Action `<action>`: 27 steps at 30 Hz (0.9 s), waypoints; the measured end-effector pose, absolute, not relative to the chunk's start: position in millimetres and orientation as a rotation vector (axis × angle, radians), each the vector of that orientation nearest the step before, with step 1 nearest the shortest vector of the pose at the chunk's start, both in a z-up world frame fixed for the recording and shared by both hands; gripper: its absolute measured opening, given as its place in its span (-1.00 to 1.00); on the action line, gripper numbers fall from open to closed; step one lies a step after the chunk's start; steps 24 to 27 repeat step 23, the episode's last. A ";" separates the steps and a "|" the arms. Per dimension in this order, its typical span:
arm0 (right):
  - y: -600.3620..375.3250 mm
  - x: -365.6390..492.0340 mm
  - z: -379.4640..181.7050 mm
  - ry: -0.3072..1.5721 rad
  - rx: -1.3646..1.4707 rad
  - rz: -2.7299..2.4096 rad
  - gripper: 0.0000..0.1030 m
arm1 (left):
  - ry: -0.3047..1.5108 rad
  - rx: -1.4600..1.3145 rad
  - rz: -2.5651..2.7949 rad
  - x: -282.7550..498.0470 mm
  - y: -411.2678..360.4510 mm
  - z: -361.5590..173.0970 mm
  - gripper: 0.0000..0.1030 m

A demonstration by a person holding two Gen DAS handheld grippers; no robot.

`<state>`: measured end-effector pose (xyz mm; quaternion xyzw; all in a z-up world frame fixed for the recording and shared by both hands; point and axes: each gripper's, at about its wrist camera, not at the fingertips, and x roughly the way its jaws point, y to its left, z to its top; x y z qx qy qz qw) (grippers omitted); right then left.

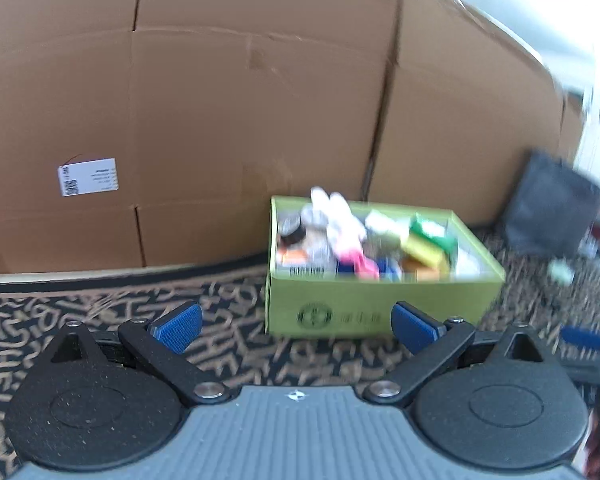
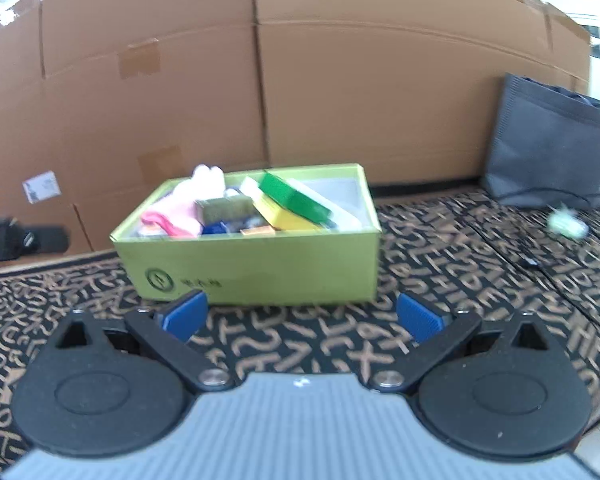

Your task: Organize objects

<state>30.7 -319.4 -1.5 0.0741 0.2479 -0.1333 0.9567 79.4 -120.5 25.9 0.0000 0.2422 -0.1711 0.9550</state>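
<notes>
On patterned rug (image 2: 320,344), against cardboard wall (image 2: 340,80): one lime-green box (image 2: 260,268), lid off, upright, well short of both grippers.

Contents, heaped above rim, blurred:
- pink-and-white soft item (image 2: 180,208), left end; fabric or toy, cannot tell.
- green flat carton (image 2: 296,196), tilted atop yellow carton (image 2: 280,216); leaning because pile beneath is uneven.
- small blue, orange and grey pieces between; too smeared to name.

Outside box:
- pale green crumpled item (image 2: 568,226), loose on rug, well apart to the right; likely stray still to be gathered.
- dark grey tote bag (image 2: 548,148), standing against cardboard, right of box.
- white label (image 1: 88,176) stuck on cardboard, left.

Tools:
- left gripper (image 1: 296,328): jaws spread wide, nothing between blue pads (image 1: 180,328); aimed at box's near wall.
- right gripper (image 2: 302,318): jaws spread wide, nothing held; centred on box front, angled downward.

Assessment: both tools empty, facing box, probably readied for fresh pick. Stray item the likeliest candidate, judged only from position. Heaped contents liable to slide if box nudged.
</notes>
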 end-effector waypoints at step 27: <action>-278.8 29.7 -5.5 0.528 0.054 -0.429 1.00 | 0.548 0.049 -0.257 51.8 -115.6 3.8 1.00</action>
